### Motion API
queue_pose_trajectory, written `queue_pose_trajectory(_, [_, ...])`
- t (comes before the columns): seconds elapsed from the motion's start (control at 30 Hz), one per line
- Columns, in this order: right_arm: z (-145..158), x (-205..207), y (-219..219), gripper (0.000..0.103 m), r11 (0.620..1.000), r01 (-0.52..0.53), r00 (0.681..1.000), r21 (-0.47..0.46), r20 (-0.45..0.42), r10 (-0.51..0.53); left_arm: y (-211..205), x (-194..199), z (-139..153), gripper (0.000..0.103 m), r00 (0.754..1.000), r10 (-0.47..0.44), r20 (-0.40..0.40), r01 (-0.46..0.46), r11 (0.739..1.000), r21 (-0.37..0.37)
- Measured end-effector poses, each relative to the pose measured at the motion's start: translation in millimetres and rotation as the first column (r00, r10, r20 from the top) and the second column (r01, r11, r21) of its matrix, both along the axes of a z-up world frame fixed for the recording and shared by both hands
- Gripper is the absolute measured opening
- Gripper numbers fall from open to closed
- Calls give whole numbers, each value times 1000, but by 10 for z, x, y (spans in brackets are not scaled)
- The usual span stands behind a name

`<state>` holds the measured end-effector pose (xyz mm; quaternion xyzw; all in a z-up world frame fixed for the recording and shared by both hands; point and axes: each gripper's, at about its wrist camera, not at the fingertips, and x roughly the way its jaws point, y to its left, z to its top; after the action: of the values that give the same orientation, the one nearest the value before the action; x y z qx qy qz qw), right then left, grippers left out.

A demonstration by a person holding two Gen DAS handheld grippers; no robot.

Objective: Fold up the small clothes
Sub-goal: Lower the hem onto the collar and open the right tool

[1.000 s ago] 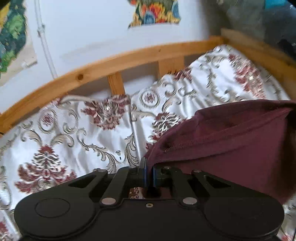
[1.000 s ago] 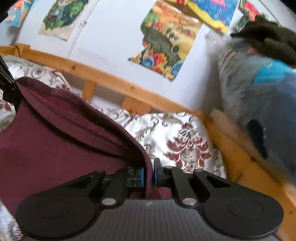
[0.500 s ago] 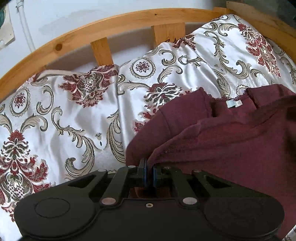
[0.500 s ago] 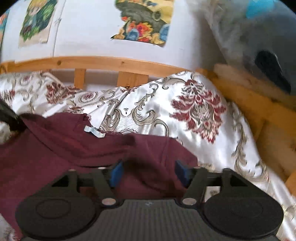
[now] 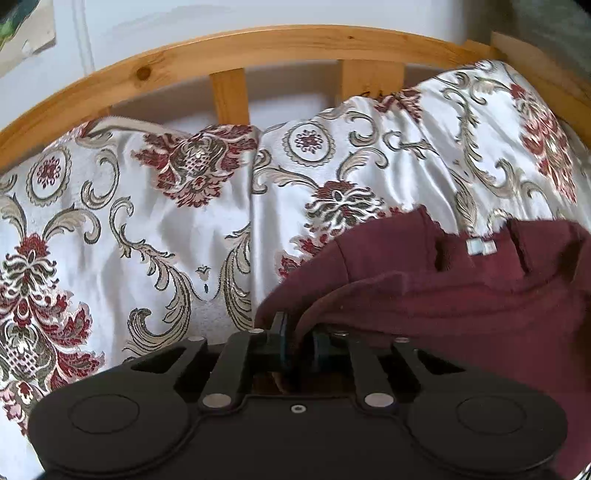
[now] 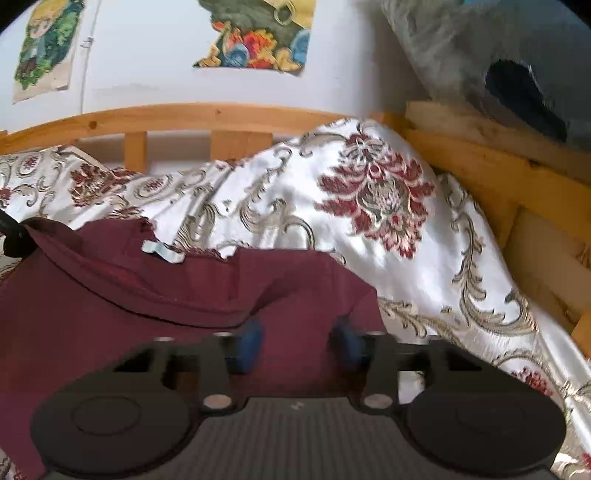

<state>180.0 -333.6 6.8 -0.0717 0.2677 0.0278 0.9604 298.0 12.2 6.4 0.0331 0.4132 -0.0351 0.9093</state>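
To yr left the bedspread (image 5: 155, 236) lies open beside the maroon garment (image 5: 461, 295). The wooden headboard rail (image 5: 258, 48) blocks the far side. On yr right, the wooden side frame (image 6: 491, 177) and grey plush (image 6: 480, 44) stand close.

We find no words, brand names or numbers that can be read in either view. A small pale label (image 5: 480, 246) is sewn at the neck of the maroon garment (image 5: 461, 295); in the left view it shows as two blank-looking squares, and in the right view the same label (image 6: 162, 252) is too blurred and small for us to make out any print. Two posters (image 6: 258, 33) on the wall carry colourful drawings, but we see no legible lettering on them. A tiny pale mark (image 6: 297, 405) sits on the right gripper's ribbed body; we cannot tell what it says.
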Motion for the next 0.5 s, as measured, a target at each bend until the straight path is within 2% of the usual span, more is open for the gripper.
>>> queue_pose_trajectory(0.03, [-16, 8, -14, 17, 1000, 16, 1000, 9, -3, -16, 12, 19, -6, 19, 1000, 9, -5, -9, 1000, -6])
queue_pose_trajectory(0.1, [3, -7, -56, 10, 998, 38, 999, 41, 15, -39, 45, 51, -16, 23, 1000, 30, -9, -31, 999, -26])
queue_pose_trajectory(0.17, [61, -42, -85, 9, 997, 56, 997, 58, 46, -59, 99, 82, -21, 29, 997, 71, -11, -71, 996, -56])
queue_pose_trajectory(0.23, [119, -75, -119, 9, 995, 76, 994, 63, 79, -81, 155, 118, -21, 29, 994, 110, -12, -111, 991, -76])
queue_pose_trajectory(0.27, [146, -96, -140, 9, 994, 85, 992, 71, 92, -92, 182, 133, -17, 32, 991, 132, -5, -132, 988, -81])
queue_pose_trajectory(0.3, [168, -100, -163, 9, 993, 90, 991, 78, 95, -97, 200, 143, -12, 37, 990, 142, 7, -141, 987, -80])
queue_pose_trajectory(0.37, [166, -72, -182, 9, 992, 99, 991, 73, 80, -105, 204, 132, 9, 61, 988, 153, 31, -151, 986, -63])
queue_pose_trajectory(0.5, [92, -38, -213, 14, 989, 136, 989, 63, 42, -139, 102, 38, 52, 76, 989, 117, 93, -116, 993, -12])
